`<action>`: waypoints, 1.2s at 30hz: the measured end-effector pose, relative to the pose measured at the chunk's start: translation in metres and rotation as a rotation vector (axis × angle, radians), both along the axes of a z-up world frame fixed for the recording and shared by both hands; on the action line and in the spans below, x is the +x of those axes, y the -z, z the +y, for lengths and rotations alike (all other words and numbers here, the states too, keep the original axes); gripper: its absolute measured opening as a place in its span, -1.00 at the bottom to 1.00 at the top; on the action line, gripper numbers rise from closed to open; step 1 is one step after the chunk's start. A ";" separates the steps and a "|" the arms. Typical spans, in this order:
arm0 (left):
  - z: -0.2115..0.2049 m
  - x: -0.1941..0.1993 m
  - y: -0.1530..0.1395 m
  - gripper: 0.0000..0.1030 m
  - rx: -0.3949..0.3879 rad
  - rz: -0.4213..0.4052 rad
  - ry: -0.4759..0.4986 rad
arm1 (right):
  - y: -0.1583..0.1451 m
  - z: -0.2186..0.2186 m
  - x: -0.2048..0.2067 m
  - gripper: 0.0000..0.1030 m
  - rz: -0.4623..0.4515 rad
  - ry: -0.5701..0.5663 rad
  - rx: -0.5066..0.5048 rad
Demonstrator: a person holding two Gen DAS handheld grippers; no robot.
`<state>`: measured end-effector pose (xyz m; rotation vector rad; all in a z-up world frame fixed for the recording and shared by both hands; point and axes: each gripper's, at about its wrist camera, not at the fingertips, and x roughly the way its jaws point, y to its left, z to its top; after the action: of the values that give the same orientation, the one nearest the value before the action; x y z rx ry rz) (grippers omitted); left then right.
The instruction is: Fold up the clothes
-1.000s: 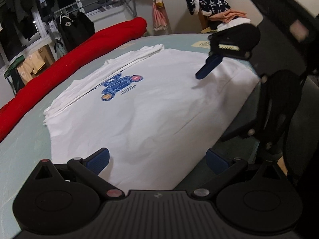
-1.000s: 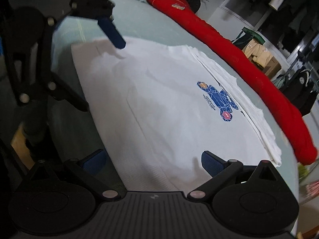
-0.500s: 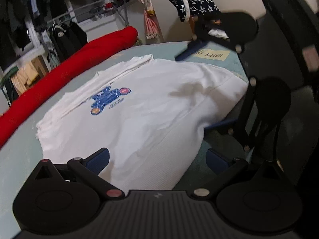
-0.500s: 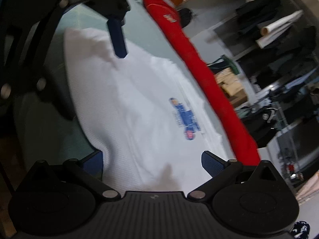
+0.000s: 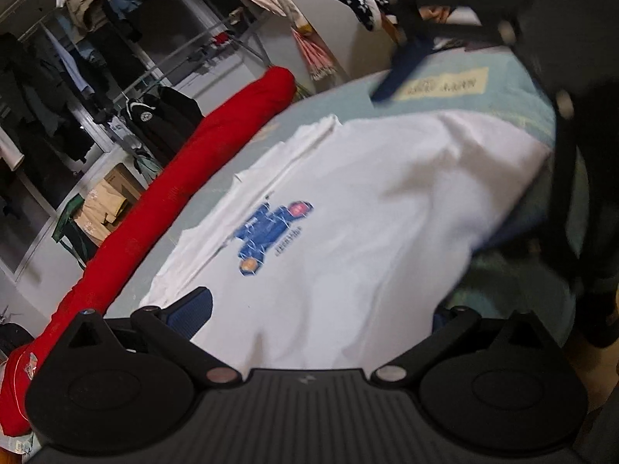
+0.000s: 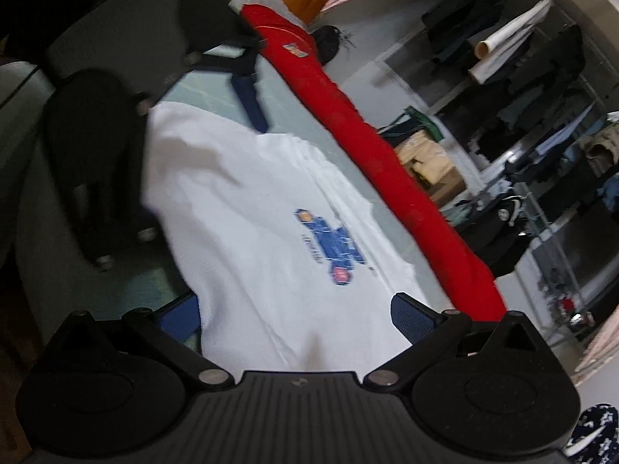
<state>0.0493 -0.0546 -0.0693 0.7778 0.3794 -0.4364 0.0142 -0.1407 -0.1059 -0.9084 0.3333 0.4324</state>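
White T-shirt (image 5: pixel 371 208) is lying spread on the pale green table (image 5: pixel 514 89), print side up, with a blue figure print (image 5: pixel 272 232) showing near its middle; the garment is sitting directly ahead of both tongs, between their spread fingers in each wrist view. Left gripper (image 5: pixel 321 309) is standing with its jaws wide apart and gripping nothing: its blue left pad (image 5: pixel 193 309) is hovering over the near hem of the shirt, while the right pad is sitting off the cloth's edge, over bare table. Right gripper (image 6: pixel 298 315) is likewise standing open and empty, its right pad (image 6: pixel 412 313) lying over the shirt's near corner and its left pad (image 6: pixel 180 319) sitting just beside the cloth's edge. Whether any pad is touching the fabric cannot be told. In the left wrist view the right tool is appearing blurred beyond the far end of the shirt, one blue finger raised above a pale label (image 5: pixel 445 85) on the table. In the right wrist view the left tool is appearing at the far end, one finger pointing down beside the shirt's far edge. A long red roll (image 5: pixel 185 189) is lying beyond the shirt, along the table's far side. Cardboard boxes (image 6: pixel 429 170) and hanging dark clothes (image 6: pixel 541 77) are standing behind the roll.
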 end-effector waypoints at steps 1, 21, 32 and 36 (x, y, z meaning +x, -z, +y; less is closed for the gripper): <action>0.000 0.001 -0.002 0.98 -0.001 -0.003 0.000 | 0.003 0.004 0.001 1.00 -0.002 -0.002 0.001; 0.008 -0.001 0.023 0.98 0.061 -0.008 -0.019 | 0.035 -0.006 0.025 1.00 -0.121 0.209 -0.084; 0.038 -0.013 0.038 0.99 0.321 -0.177 -0.013 | 0.046 -0.017 0.023 1.00 -0.143 0.213 -0.128; 0.034 -0.011 0.043 0.99 0.382 -0.198 -0.008 | 0.048 -0.019 0.023 1.00 -0.145 0.208 -0.149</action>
<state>0.0380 -0.0206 -0.1121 1.1804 0.2826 -0.2782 0.0372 -0.1596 -0.1544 -1.0332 0.3259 0.1500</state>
